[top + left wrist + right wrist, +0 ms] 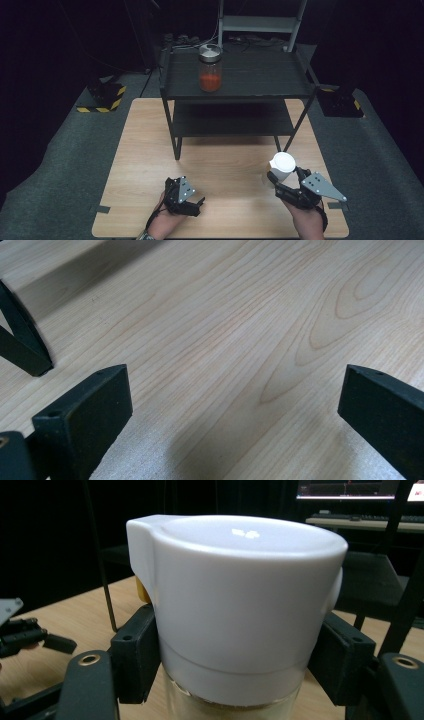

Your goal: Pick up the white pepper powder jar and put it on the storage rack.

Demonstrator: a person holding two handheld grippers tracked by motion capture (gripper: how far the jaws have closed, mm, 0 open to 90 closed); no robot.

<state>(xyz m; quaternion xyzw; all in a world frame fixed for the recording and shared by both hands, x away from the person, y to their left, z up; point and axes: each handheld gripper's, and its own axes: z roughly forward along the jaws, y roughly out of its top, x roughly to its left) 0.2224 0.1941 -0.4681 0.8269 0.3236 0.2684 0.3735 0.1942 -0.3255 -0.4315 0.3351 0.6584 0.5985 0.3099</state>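
Clenched around a white-capped jar (235, 610), the right claw (287, 182) holds it upright at the table (225, 165) edge, while the left claw (186, 200) rests released, jaws wide, low over the wood.

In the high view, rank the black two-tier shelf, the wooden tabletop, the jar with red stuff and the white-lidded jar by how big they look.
1. Light wooden tabletop
2. Black two-tier metal shelf
3. Unsure: the glass jar with red contents and the white-lidded clear jar in the right gripper. They look alike in size, and the second is nearer the camera.
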